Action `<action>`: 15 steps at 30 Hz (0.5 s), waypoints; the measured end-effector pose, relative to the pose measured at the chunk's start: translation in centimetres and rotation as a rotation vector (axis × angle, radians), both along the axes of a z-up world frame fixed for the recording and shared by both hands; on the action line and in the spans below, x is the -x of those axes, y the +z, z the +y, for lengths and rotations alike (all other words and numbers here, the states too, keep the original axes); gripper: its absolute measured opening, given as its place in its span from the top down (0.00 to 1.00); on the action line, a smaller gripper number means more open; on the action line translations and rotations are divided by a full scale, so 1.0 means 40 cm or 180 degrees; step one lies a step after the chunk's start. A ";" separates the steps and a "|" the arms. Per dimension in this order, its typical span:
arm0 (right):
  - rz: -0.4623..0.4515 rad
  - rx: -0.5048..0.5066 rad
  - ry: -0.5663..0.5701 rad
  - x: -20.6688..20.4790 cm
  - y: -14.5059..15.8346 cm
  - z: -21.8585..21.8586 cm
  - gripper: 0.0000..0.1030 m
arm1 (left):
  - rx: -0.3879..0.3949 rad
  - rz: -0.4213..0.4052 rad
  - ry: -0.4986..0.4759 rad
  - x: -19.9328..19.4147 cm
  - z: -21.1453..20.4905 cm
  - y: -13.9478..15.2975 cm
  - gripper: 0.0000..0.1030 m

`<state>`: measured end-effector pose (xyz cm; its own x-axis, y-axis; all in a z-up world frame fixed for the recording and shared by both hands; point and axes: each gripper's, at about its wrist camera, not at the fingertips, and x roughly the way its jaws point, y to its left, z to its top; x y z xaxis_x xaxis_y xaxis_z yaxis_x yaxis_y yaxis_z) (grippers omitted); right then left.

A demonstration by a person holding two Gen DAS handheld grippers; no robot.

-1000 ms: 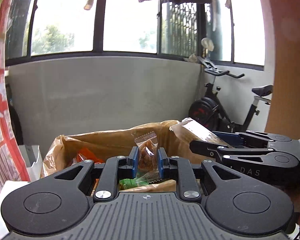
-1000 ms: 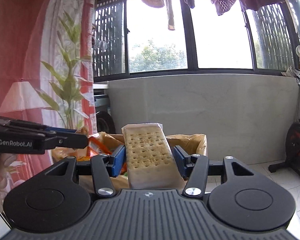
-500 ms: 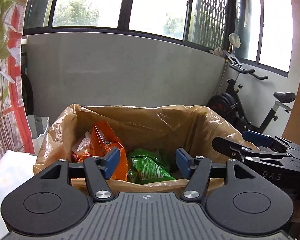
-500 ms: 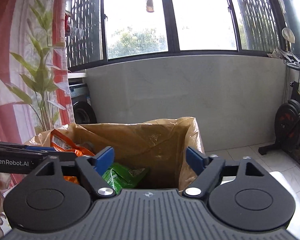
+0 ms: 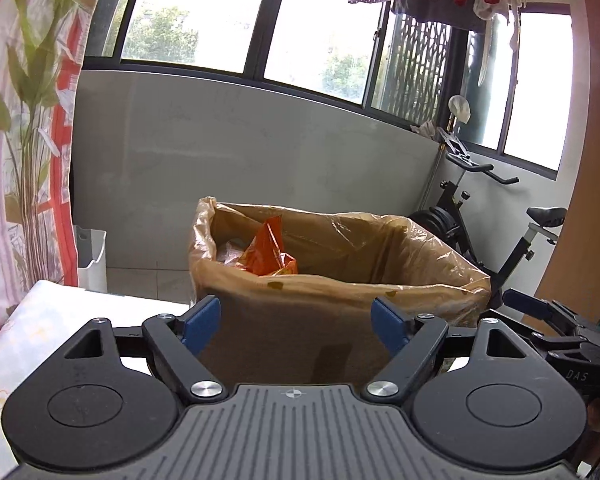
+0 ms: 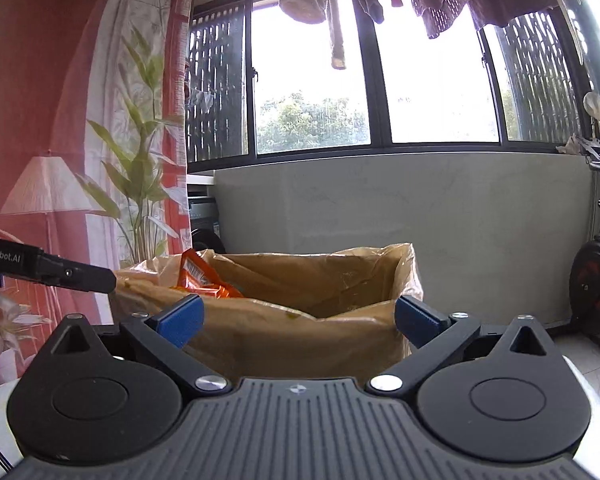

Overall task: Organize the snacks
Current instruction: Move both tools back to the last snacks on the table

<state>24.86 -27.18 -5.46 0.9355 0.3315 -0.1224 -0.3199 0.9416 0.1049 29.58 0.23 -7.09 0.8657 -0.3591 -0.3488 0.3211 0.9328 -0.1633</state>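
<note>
A cardboard box lined with a brown plastic bag stands on the table ahead of both grippers; it also shows in the right wrist view. An orange snack packet sticks up inside it, also seen in the right wrist view. My left gripper is open and empty, short of the box's near wall. My right gripper is open and empty, also in front of the box. The other snacks inside are hidden by the box wall.
The right gripper's body is at the right of the left wrist view; the left gripper's finger is at the left of the right wrist view. A floral tablecloth covers the table. An exercise bike and a white bin stand behind.
Both grippers let go of their snacks into the box, the left a clear packet, the right a cracker pack, then opened wide and drew back from over the box.
</note>
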 end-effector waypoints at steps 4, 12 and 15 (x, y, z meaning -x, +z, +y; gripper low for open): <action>0.0145 -0.0159 0.0063 0.036 -0.043 -0.001 0.00 | -0.0018 0.0202 0.0020 0.003 0.006 -0.052 0.18; 0.0813 0.0092 0.0074 0.021 -0.162 0.040 0.00 | -0.0159 0.0694 -0.0140 -0.031 -0.026 -0.192 0.20; 0.0914 0.0270 -0.0081 0.017 -0.205 0.054 0.00 | -0.0297 0.0891 -0.0280 -0.069 -0.040 -0.259 0.30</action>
<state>24.19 -25.00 -13.64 0.8666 0.2856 -0.4092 -0.2647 0.9582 0.1083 32.33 -1.37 -17.45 0.6982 -0.3837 -0.6044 0.3561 0.9185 -0.1718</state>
